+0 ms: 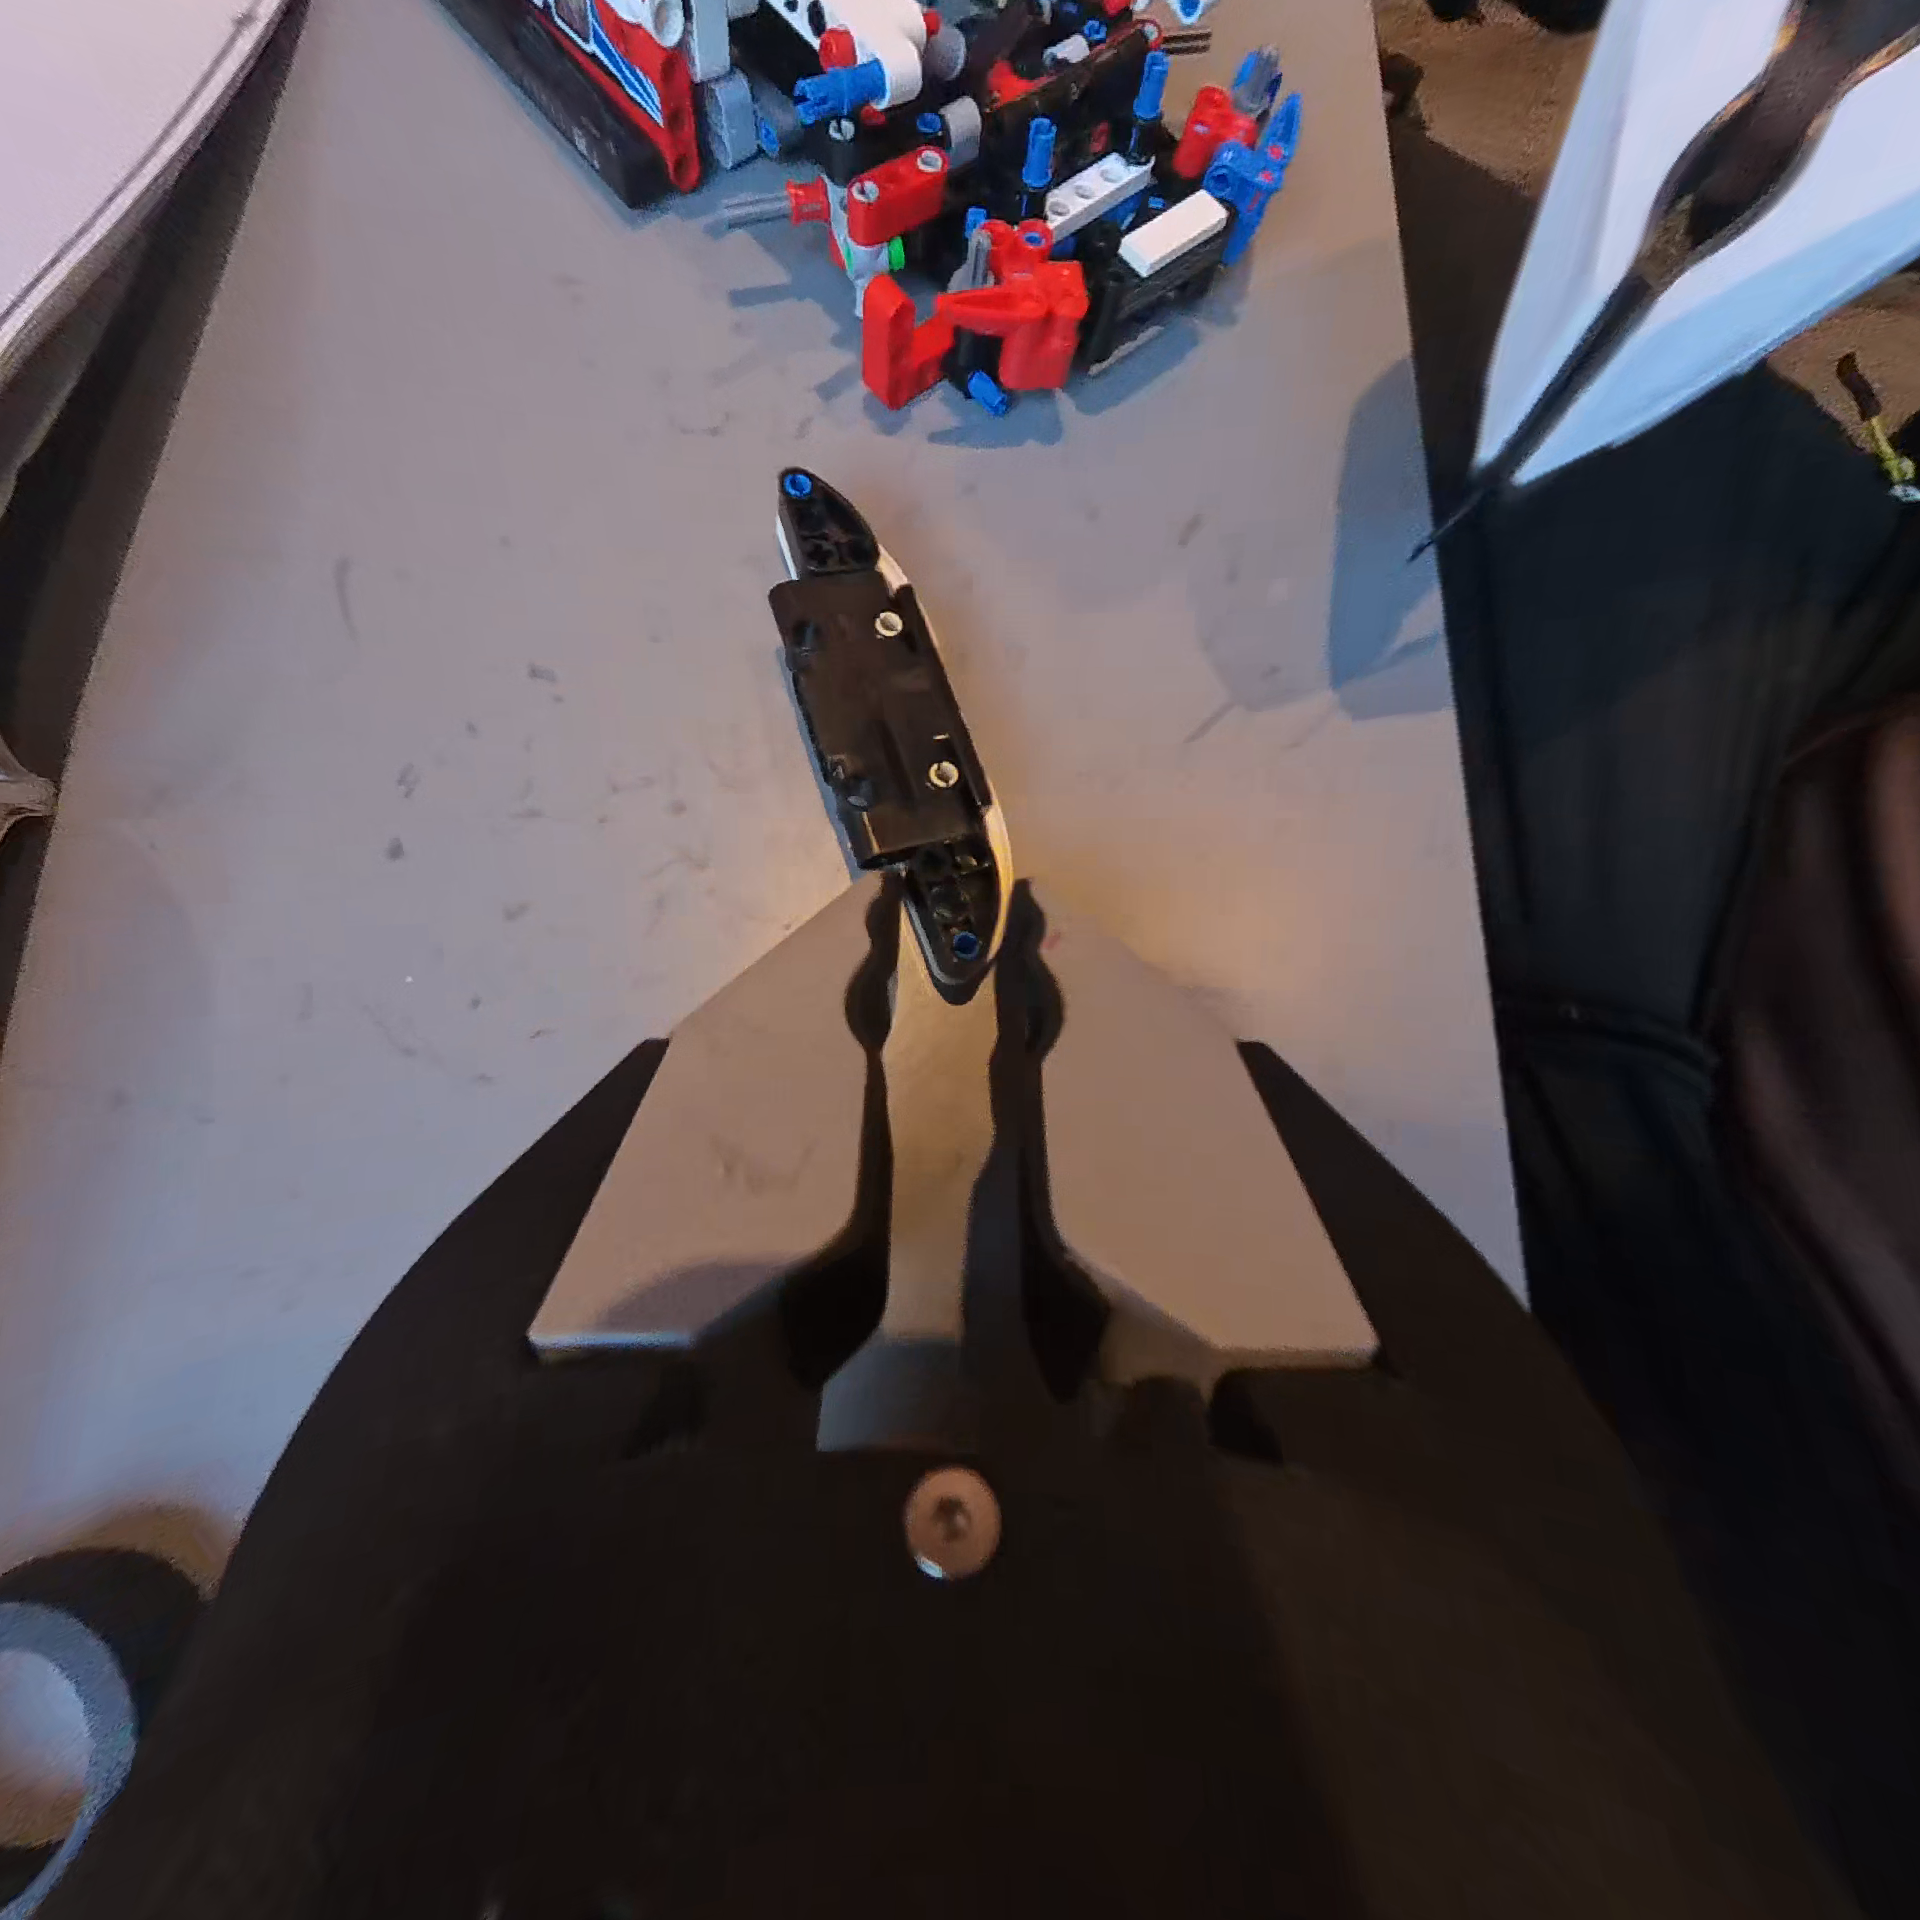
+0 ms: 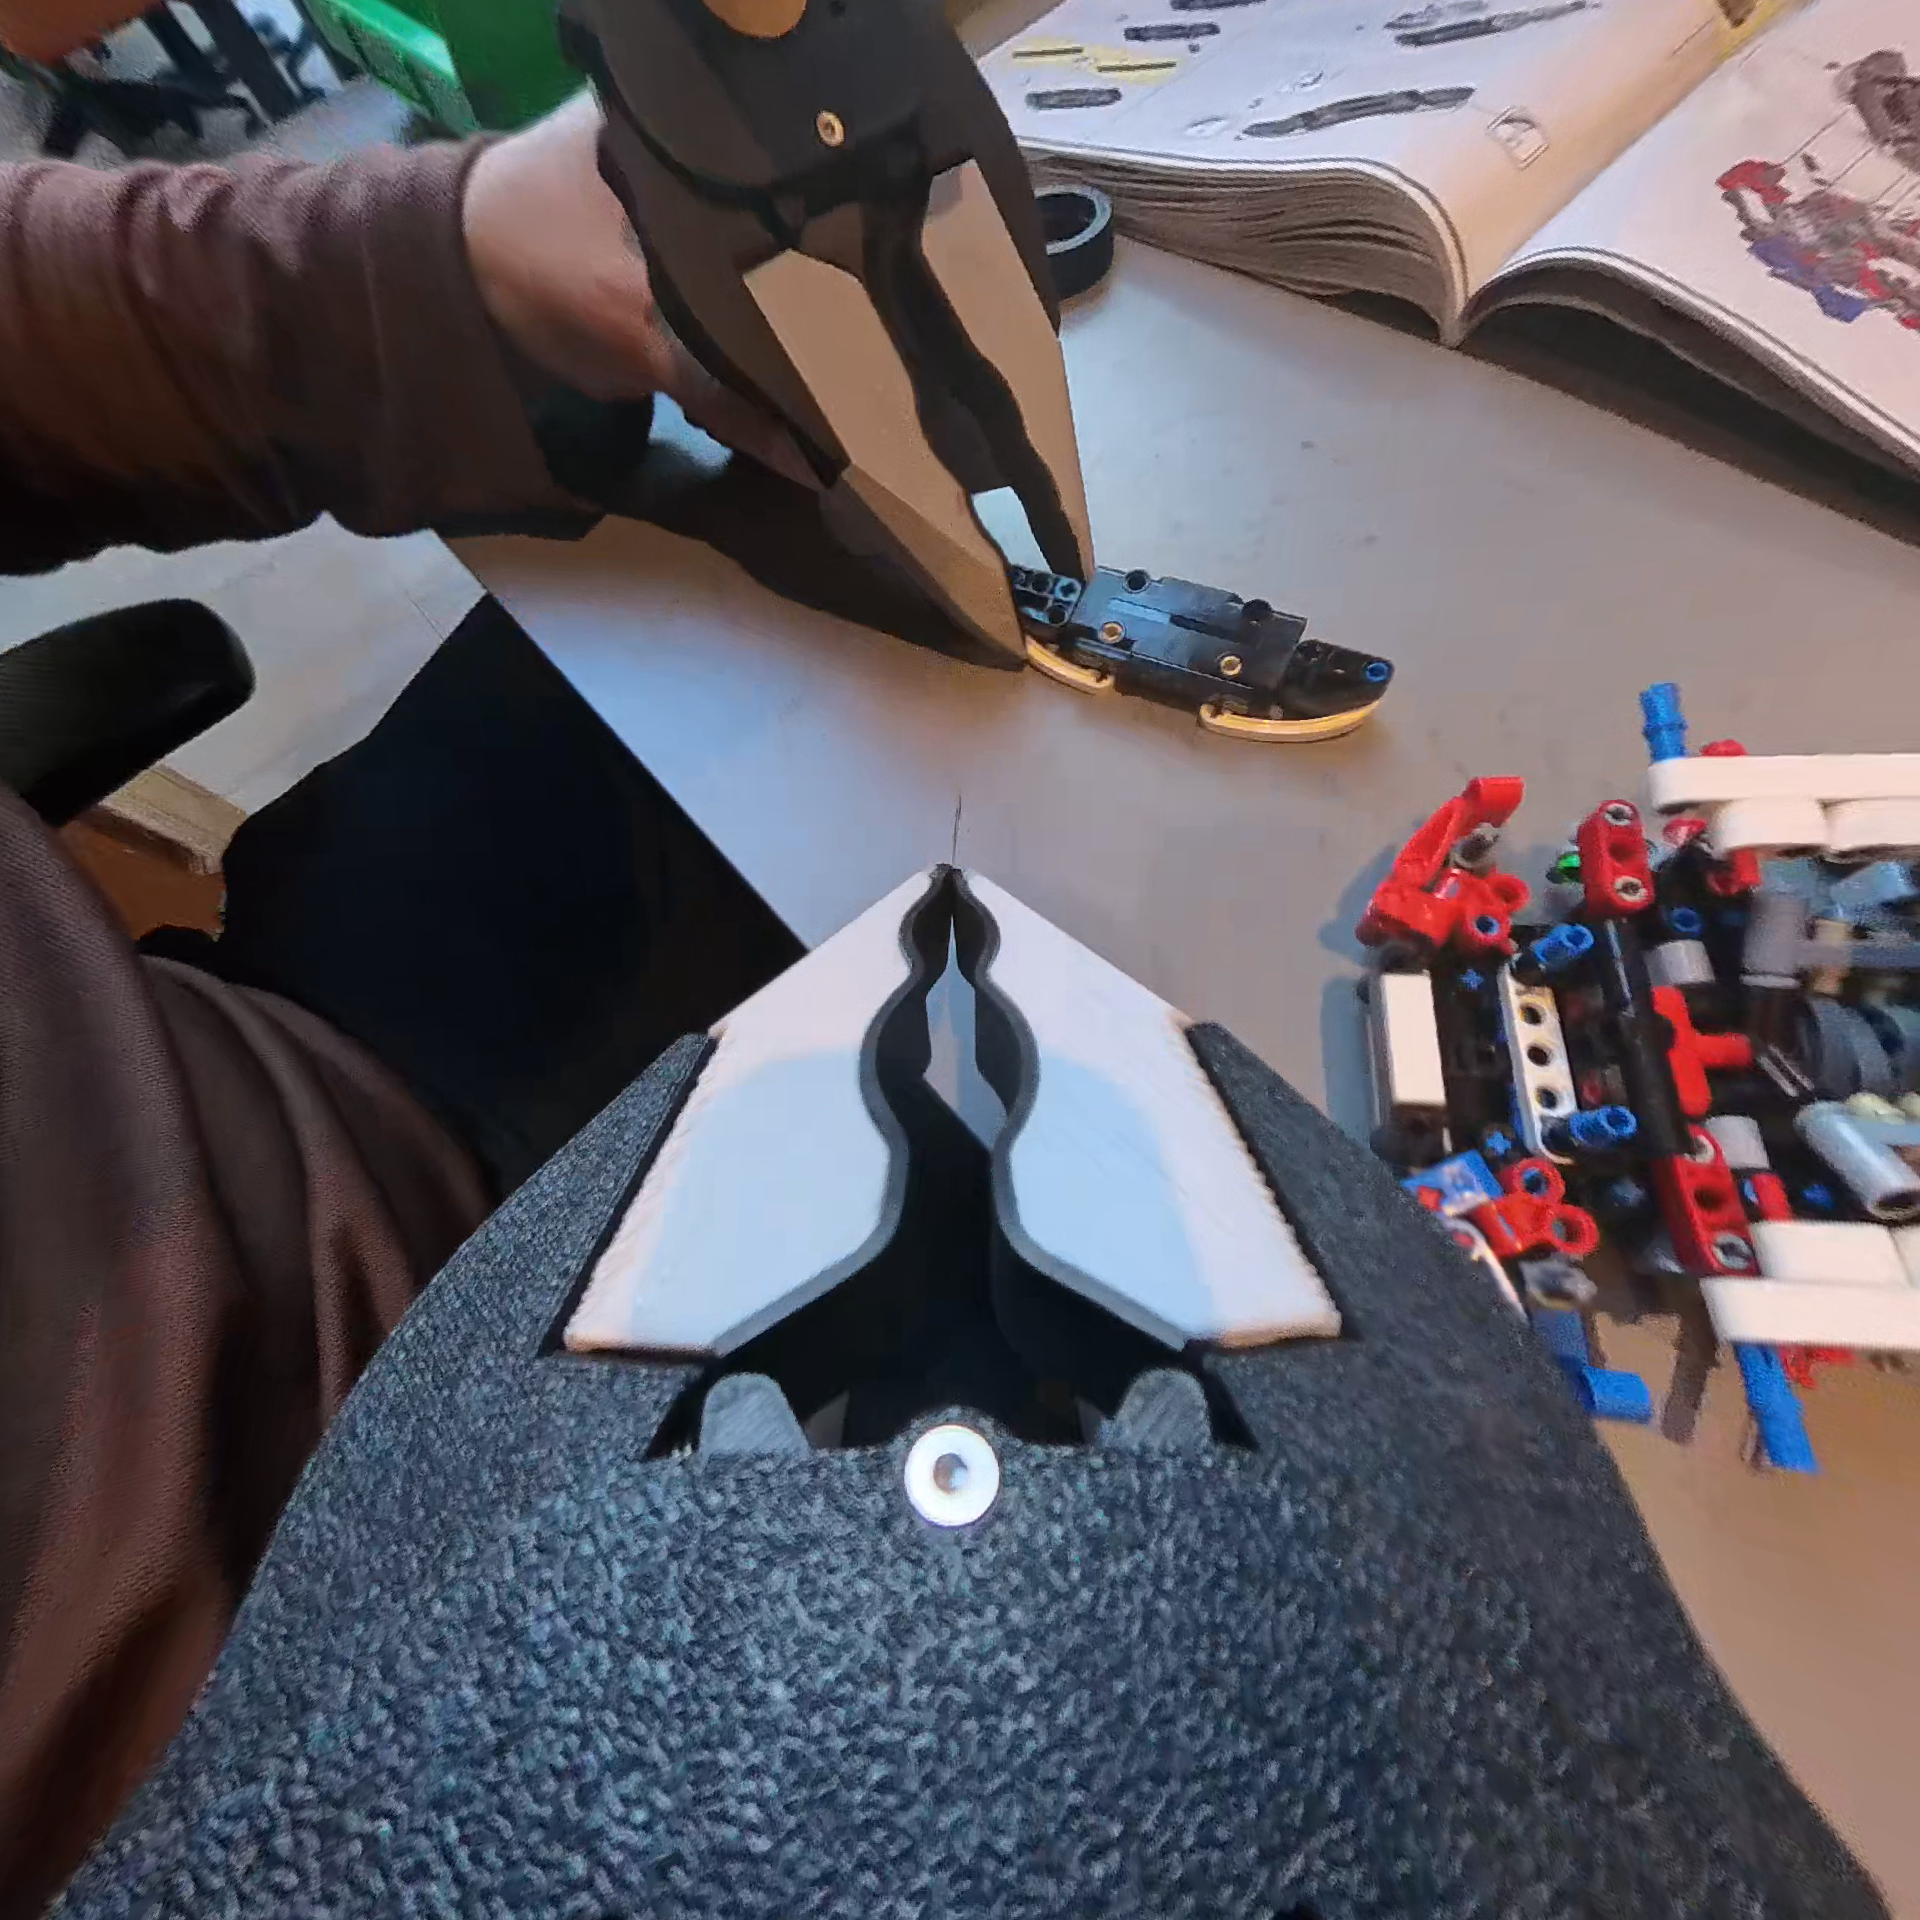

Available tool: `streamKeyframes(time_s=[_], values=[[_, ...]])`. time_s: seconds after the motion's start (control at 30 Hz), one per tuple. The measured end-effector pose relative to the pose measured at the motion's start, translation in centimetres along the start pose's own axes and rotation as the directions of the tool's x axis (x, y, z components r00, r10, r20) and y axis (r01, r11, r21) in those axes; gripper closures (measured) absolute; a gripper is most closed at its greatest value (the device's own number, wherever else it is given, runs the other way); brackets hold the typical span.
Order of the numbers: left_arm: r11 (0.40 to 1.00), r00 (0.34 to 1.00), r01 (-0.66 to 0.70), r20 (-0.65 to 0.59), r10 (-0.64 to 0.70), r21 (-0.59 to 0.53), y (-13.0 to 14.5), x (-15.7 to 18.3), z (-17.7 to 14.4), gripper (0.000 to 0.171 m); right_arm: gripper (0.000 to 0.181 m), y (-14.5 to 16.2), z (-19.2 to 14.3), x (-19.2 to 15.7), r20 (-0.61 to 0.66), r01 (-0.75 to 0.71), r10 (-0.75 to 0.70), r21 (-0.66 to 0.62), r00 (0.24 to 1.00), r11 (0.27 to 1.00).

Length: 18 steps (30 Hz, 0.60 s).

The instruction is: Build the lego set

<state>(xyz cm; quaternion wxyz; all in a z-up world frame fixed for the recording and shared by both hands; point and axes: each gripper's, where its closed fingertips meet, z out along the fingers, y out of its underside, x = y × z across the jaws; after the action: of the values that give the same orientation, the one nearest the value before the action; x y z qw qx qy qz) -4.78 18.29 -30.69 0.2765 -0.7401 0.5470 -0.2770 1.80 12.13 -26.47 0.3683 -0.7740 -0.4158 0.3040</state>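
A long black-and-white lego sub-assembly (image 1: 883,707) with blue pins at both ends lies on the grey table (image 1: 416,623). My left gripper (image 1: 954,920) is shut on its near end, one finger on each side. In the right wrist view the same piece (image 2: 1195,644) lies flat on the table (image 2: 1351,468) with the left gripper (image 2: 1044,597) clamped on its left end. The partly built red, white, blue and black car (image 1: 1039,229) stands farther back; it also shows at the right of the right wrist view (image 2: 1662,1039). My right gripper (image 2: 951,878) is shut and empty, above the table's near edge.
An open instruction booklet (image 2: 1455,156) lies at the back, with a black tyre (image 2: 1075,223) beside it. The set's box (image 1: 603,94) stands behind the car. A person's hand (image 2: 561,260) holds the left gripper. The right gripper (image 1: 1714,208) shows at the top right of the left wrist view. Some 11 cm of space lies between my two pairs of fingers.
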Motion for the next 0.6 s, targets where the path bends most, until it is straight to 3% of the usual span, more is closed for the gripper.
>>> streamKeyframes(time_s=[0.17,0.37,0.6], values=[[0.997,0.995,0.08,-0.052,-0.08,0.009,0.4,2.6,-0.3,0.153,0.181,0.5,-1.3,-1.4,0.062,0.015,-0.017,0.017,0.998,1.0],[1.0,0.996,0.022,-0.085,-0.023,-0.016,2.0,7.2,-1.2,0.153,0.181,2.1,-0.4,-3.9,0.149,0.043,-0.042,-0.006,0.988,0.999],[1.0,0.995,0.013,-0.098,-0.013,0.004,3.0,9.4,-2.0,0.153,0.181,2.2,0.5,-5.2,0.173,0.084,-0.08,-0.016,0.982,0.996]])
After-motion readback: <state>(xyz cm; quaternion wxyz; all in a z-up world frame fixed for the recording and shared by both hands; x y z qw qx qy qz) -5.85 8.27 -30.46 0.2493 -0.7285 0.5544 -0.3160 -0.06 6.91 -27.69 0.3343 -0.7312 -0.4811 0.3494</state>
